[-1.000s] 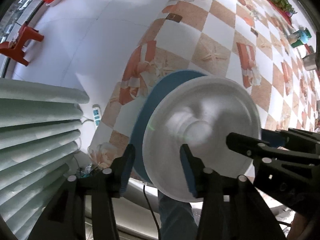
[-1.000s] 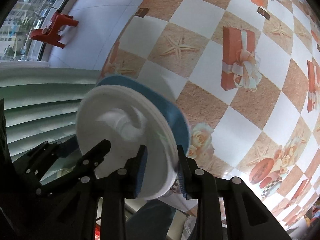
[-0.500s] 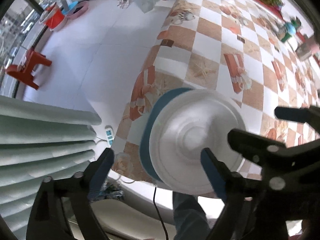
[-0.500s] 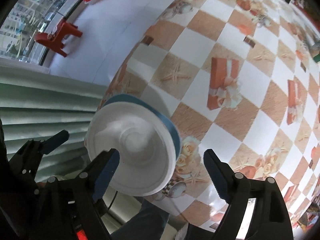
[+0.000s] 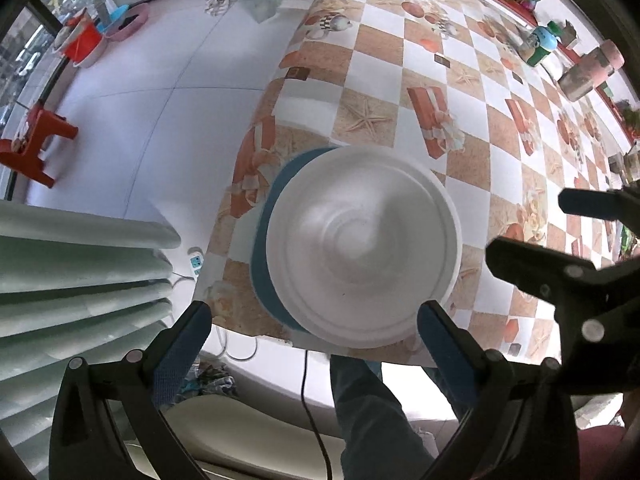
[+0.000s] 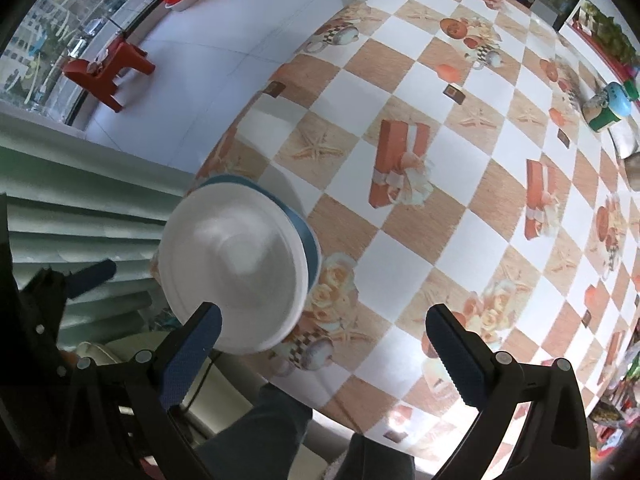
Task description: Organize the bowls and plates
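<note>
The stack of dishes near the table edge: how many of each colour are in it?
White dish: 1, upside down on top.
Blue plate: 1, underneath, only its rim showing.
Total: 2 that can be told apart; any others hidden between them cannot be counted.
Neither the left claw nor the right claw holds them.

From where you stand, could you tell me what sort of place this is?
Probably a home dining area: a table under a printed checkered tablecloth, a white bowl stacked on a blue plate, and red plastic stools on a white tiled floor.
</note>
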A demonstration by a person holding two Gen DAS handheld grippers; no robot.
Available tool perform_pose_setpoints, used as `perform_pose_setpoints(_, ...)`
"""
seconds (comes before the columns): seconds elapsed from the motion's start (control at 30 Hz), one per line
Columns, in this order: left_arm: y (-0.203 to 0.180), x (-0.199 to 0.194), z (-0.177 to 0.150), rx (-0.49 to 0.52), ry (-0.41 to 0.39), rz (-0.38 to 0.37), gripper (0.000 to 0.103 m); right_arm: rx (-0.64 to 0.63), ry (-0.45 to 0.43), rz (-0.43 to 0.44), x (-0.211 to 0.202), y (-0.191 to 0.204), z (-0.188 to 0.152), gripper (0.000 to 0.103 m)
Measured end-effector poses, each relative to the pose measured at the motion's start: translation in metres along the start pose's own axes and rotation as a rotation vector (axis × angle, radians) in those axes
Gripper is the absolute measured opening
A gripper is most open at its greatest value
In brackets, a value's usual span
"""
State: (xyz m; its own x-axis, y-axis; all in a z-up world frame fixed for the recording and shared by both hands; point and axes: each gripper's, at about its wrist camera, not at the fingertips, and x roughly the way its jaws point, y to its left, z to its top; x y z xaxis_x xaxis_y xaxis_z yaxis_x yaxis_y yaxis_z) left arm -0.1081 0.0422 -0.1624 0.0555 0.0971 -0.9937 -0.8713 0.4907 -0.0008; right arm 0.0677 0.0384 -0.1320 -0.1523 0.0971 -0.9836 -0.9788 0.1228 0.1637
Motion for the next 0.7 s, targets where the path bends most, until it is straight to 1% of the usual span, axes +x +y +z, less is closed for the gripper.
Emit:
perform_pose_setpoints(0.1, 0.0, -0.001, 0.0, 0.011, 0.008, 0.007, 0.103, 0.018, 0.002, -0.012, -0.001, -0.005, -0.009, 0.103)
perform_pose_setpoints(0.2, -0.001, -0.003, 0.0, 0.015, 0.008, 0.0, 0.103, 0.036, 0.024, -0.011, 0.001, -0.006, -0.015, 0.103)
perform_pose_setpoints(0.4, -0.006, -0.006, 0.003, 0.048, 0.002, 0.01, 0.103, 0.036, 0.0, -0.034, -0.006, -0.005, -0.012, 0.103)
perform_pose_setpoints(0.7, -0.007, -0.011, 0.004, 0.089, -0.01, 0.033, 0.103, 0.037, -0.003, -0.033, -0.007, 0.0, -0.011, 0.103)
